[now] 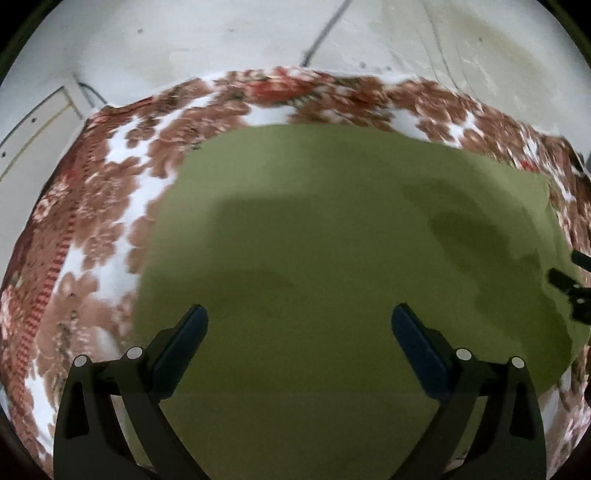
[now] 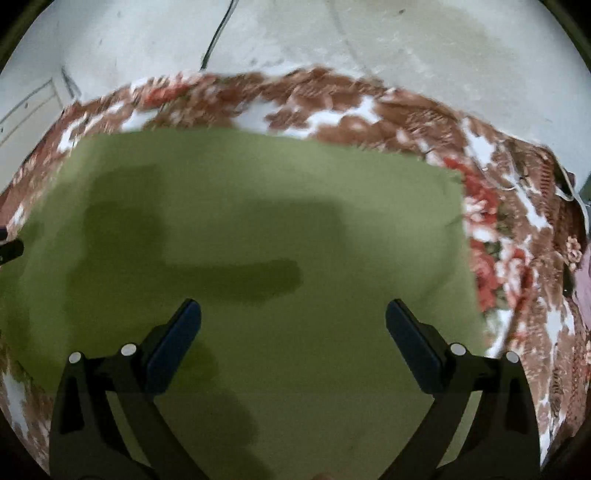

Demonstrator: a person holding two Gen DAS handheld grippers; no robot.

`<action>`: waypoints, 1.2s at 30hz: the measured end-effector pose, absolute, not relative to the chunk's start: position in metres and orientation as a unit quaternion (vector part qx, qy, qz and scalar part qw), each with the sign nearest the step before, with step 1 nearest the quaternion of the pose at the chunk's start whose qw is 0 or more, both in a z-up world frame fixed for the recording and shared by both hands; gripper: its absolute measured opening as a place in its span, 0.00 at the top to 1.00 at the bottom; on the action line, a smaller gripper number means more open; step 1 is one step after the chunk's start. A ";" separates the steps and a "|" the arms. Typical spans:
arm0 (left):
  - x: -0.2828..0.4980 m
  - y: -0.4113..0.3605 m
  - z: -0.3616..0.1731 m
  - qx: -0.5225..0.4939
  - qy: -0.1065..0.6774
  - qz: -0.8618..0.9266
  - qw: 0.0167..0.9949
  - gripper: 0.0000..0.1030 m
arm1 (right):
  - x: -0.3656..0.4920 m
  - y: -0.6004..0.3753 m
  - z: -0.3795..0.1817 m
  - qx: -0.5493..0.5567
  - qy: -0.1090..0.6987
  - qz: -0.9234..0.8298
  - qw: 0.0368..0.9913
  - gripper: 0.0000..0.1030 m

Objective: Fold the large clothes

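Note:
A large olive-green cloth [image 1: 332, 240] lies flat and smooth on a floral bedspread [image 1: 110, 192]. It also fills the right wrist view [image 2: 258, 221]. My left gripper [image 1: 299, 317] hovers above the cloth's near part, jaws wide open and empty. My right gripper [image 2: 293, 314] hovers above the cloth too, jaws wide open and empty. The other gripper's tip shows at the right edge of the left wrist view [image 1: 570, 291] and at the left edge of the right wrist view [image 2: 9, 249].
The brown, red and white floral bedspread [image 2: 517, 240] surrounds the cloth on the left, far and right sides. Behind it stands a pale wall [image 1: 221, 37] with a dark cable [image 1: 325, 33]. The views are motion-blurred.

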State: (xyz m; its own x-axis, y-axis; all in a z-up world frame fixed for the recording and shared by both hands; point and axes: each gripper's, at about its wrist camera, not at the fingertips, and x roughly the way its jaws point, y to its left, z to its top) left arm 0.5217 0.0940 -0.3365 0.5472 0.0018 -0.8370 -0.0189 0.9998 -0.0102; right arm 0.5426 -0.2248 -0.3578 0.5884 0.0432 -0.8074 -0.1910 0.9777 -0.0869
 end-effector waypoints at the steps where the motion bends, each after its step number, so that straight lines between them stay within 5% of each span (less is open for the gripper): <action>1: 0.522 0.092 -0.342 -0.007 0.480 0.005 0.877 0.05 | 0.544 -0.227 -0.364 -0.082 0.455 0.062 0.885 0.05; 11: 0.521 0.127 -0.375 0.027 0.505 0.039 0.862 0.04 | 0.541 -0.329 -0.398 -0.075 0.483 -0.026 0.872 0.05; 18: 0.511 0.176 -0.343 0.009 0.507 0.099 0.856 0.05 | 0.540 -0.387 -0.384 -0.016 0.514 -0.073 0.855 0.05; 36: 0.399 0.107 -0.277 0.015 0.478 0.043 0.877 0.05 | 0.465 -0.284 -0.321 -0.015 0.483 0.053 0.874 0.05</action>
